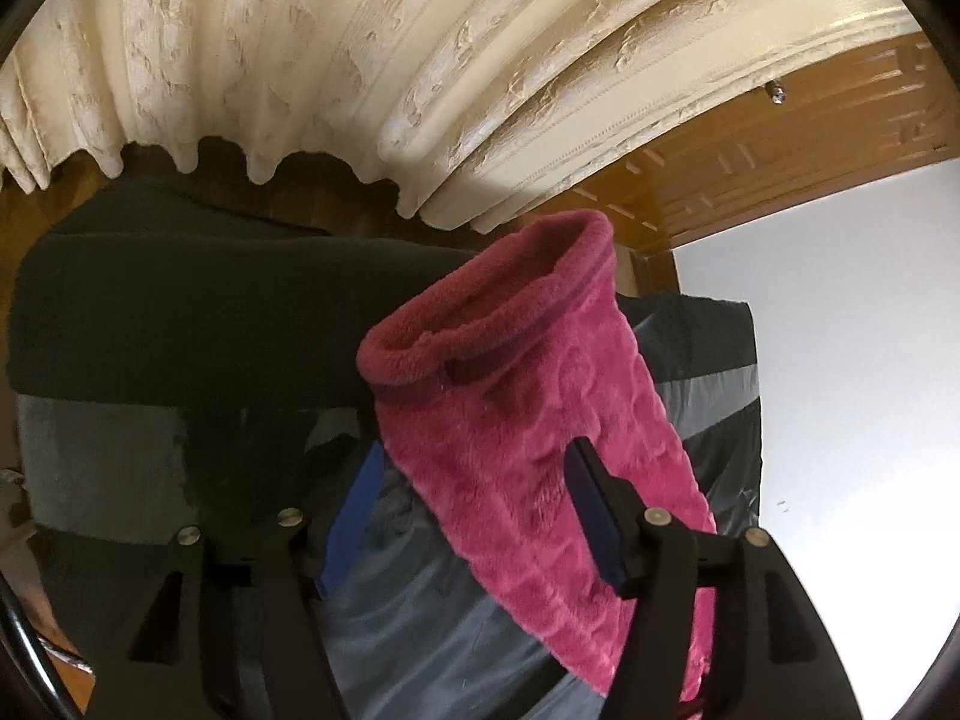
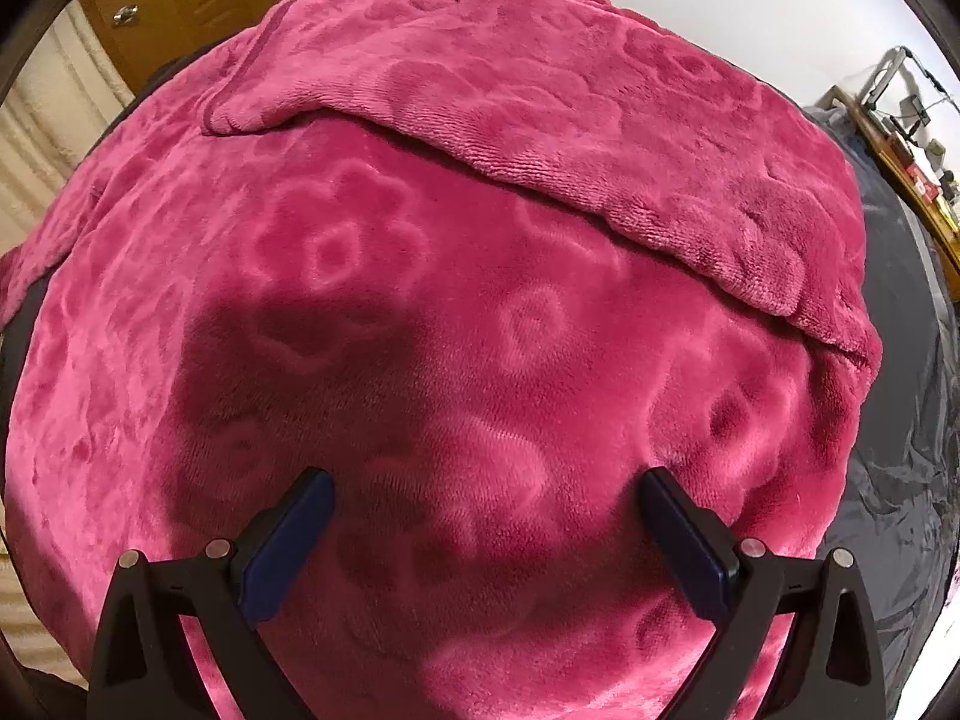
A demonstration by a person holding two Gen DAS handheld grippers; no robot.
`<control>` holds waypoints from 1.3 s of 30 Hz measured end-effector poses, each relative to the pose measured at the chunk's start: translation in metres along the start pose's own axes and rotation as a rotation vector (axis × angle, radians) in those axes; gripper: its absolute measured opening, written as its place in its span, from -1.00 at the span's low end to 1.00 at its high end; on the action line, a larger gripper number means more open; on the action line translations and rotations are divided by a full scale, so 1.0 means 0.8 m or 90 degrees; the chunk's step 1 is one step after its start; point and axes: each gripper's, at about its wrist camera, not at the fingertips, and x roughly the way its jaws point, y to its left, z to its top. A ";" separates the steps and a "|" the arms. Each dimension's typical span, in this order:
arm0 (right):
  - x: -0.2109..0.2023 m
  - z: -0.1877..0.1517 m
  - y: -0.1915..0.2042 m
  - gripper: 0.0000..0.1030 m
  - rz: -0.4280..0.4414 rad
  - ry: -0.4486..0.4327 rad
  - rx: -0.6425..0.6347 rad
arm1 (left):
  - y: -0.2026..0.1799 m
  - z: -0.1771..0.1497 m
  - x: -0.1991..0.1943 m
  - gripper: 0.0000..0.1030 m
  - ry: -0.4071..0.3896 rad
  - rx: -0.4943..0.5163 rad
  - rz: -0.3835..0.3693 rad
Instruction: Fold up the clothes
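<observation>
On the grey sheet (image 1: 420, 648), unlabelled pink fleece garment (image 2: 480, 300).

Below my right tongs (image 2: 486, 516) the garment (image 2: 480, 300) lies spread, one edge folded over itself; its sleeve (image 1: 528, 420) lies between my left tongs (image 1: 474, 480).

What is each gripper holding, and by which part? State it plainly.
Nothing is held. The left gripper stands open around the pink fleece garment's sleeve, pads not pressing. The right gripper stands open over its body.
</observation>
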 end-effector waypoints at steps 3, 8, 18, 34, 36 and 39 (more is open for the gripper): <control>0.004 0.003 0.002 0.99 -0.005 0.001 0.005 | -0.005 0.005 0.005 0.37 -0.009 -0.002 -0.006; 0.010 0.007 0.005 0.99 -0.009 -0.001 0.012 | -0.015 0.011 0.013 0.41 -0.015 0.005 -0.008; 0.020 0.013 0.007 0.99 -0.010 -0.006 0.016 | -0.038 0.008 0.029 -0.72 -0.028 0.047 0.053; 0.034 0.017 0.003 0.99 -0.004 -0.027 0.013 | -0.221 -0.047 -0.063 -0.77 -0.113 0.251 -0.069; 0.036 0.016 0.003 0.99 -0.003 -0.033 0.012 | -0.254 -0.067 -0.071 -0.77 -0.113 0.292 -0.091; 0.039 0.017 0.002 0.99 0.000 -0.036 0.011 | -0.297 -0.098 -0.078 -0.77 -0.105 0.342 -0.123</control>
